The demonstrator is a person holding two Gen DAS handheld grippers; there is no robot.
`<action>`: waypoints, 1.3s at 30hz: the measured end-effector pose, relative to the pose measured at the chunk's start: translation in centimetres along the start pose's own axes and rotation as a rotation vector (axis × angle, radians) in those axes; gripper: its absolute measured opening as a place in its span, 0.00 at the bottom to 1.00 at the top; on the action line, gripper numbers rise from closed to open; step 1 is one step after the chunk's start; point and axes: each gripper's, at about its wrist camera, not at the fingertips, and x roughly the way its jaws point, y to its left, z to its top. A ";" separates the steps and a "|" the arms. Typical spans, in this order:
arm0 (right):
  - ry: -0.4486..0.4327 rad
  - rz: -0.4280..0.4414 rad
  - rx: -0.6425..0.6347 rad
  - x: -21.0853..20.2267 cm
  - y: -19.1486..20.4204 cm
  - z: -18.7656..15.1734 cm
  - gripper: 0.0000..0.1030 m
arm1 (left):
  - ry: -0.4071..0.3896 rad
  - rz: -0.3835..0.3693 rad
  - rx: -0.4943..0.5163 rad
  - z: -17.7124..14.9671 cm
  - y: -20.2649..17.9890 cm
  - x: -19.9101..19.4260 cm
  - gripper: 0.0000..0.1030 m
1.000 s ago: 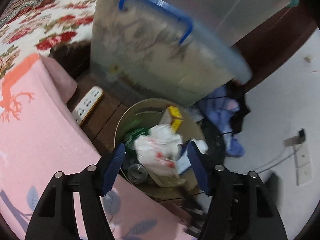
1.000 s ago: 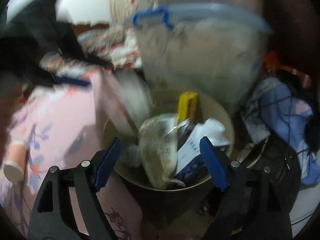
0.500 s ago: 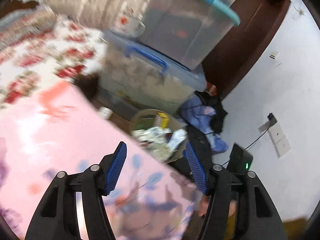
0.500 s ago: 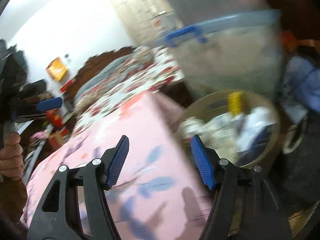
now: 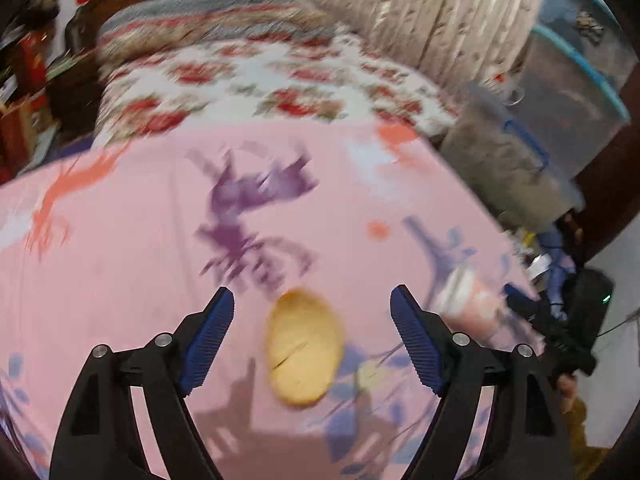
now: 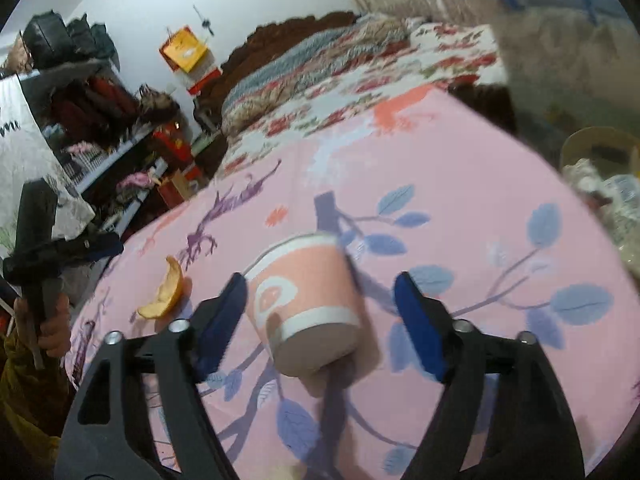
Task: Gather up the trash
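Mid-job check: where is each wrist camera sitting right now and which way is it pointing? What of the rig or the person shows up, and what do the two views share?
Left wrist: above the pink sheet, looking down at an orange peel framed by the opening left gripper, nothing gripped; a hand shows at far right.
Right wrist: lower, facing the tipped paper cup between the opening right gripper jaws, untouched; the other hand is at left.
Shared: peel, cup, sheet, floral bed, storage bins.

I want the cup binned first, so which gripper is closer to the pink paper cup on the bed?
Right. The pink paper cup lies on its side between the right gripper fingers, which are opening. The left gripper frames the orange peel, the cup off to its right.
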 end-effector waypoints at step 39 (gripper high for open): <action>-0.283 -0.397 0.212 -11.1 -14.7 2.4 0.61 | 0.127 -0.365 0.270 6.6 -22.0 8.9 0.03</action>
